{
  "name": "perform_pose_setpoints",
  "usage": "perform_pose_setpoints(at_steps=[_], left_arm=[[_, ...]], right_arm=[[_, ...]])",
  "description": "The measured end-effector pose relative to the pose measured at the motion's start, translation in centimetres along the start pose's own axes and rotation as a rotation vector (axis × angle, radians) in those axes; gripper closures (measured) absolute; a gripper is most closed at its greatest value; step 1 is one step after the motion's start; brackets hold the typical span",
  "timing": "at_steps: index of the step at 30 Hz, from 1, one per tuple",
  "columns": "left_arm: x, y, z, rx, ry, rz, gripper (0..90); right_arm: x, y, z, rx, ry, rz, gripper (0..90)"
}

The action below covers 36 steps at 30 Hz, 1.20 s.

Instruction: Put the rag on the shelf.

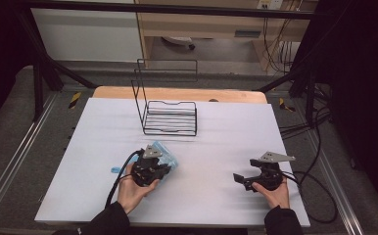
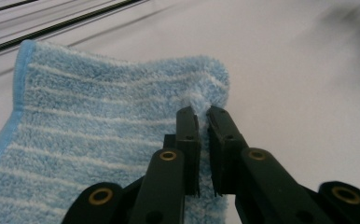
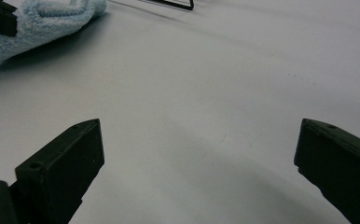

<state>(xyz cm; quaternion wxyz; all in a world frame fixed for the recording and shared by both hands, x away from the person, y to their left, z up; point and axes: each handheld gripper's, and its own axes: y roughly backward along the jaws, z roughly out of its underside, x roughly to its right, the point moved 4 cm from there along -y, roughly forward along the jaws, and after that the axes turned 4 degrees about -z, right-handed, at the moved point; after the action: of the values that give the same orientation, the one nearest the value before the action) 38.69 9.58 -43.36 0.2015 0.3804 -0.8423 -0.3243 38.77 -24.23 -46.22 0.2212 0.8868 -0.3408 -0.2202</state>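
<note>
On the near left part of the white sheet (image 1: 211,127) lies the blue towel (image 1: 163,152), a striped terry cloth with a darker blue hem. Your left gripper (image 1: 163,169) sits right on top of it, so from above you see just its far edge and a small blue corner sticking out to the left of your hand. In the left gripper view the towel (image 2: 89,140) spreads out to the left of the jaws, hem running down its left side, and a fold of its right edge is pinched between the two black jaws, which are closed on the cloth with barely a slit between them. Part of the towel lies on the sheet; whether the pinched edge is lifted clear you cannot tell.

Your right gripper (image 1: 240,180) rests well to the right of the towel, near the right near edge of the sheet, held low in your hand and pointing left toward the towel. Its jaws stand wide apart with nothing between them, just bare white sheet (image 3: 206,93) in the right gripper view. In that same view the towel (image 3: 47,18) shows at the far left, bunched up, with a black jaw tip of your left gripper at its edge.

Farther off, beyond the towel and a little to the right, a black wire rack (image 1: 170,117) stands on the far half of the sheet, its tall wire back rising on the left side and its low slatted tray empty. It is well apart from both grippers. Past the sheet's far edge a strip of wooden tabletop (image 1: 177,93) shows.
</note>
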Motion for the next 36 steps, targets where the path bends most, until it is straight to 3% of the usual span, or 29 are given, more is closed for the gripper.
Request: perform_pose_setpoints(at_steps=[6, 14, 18, 21, 24, 25, 28, 29, 30, 31, 36], left_arm=[[1.1, -1.7, -0.4, -0.021, -0.003, 0.005, 83.2], [1.6, -3.7, 0.4, -0.068, -0.034, 0.034, 80.5], [1.5, -3.5, 0.4, -0.066, -0.038, 0.072, 70.9], [1.1, -2.6, 0.3, -0.075, -0.066, 0.099, 61.9], [0.3, -1.4, 0.0, -0.053, -0.068, 0.102, 56.5], [0.0, -1.0, -0.1, -0.049, -0.072, 0.104, 50.2], [-1.3, 0.1, -0.3, -0.022, -0.084, 0.075, 45.6], [-1.8, 0.5, -0.3, -0.020, -0.089, 0.064, 38.4], [-2.5, 0.8, -0.3, -0.016, -0.092, 0.056, 38.4], [-3.2, 1.2, -0.3, -0.014, -0.084, 0.053, 32.8], [-6.7, 2.9, 0.3, 0.002, -0.054, 0.014, 25.5]], right_arm=[[0.0, 0.0, 0.0, 0.005, -0.005, 0.003, 2.1], [0.0, 0.0, 0.0, 0.001, -0.001, 0.009, 2.1], [-0.2, -0.1, 0.0, 0.001, 0.005, 0.013, 2.3], [-0.4, -0.1, -0.3, 0.015, 0.009, 0.011, 2.6], [-0.6, -0.1, -0.4, 0.017, 0.004, 0.010, 2.7], [-0.8, -0.1, -0.4, 0.020, 0.001, 0.007, 3.0], [-1.0, -0.2, -0.6, 0.024, 0.000, 0.010, 3.4], [-1.2, -0.3, -0.8, 0.029, -0.002, 0.007, 3.8], [-1.2, -0.3, -0.8, 0.029, -0.002, 0.007, 3.8], [-1.4, -0.4, -1.0, 0.039, -0.004, 0.012, 4.3], [-2.3, -1.0, -1.7, 0.034, -0.005, 0.025, 6.1]])
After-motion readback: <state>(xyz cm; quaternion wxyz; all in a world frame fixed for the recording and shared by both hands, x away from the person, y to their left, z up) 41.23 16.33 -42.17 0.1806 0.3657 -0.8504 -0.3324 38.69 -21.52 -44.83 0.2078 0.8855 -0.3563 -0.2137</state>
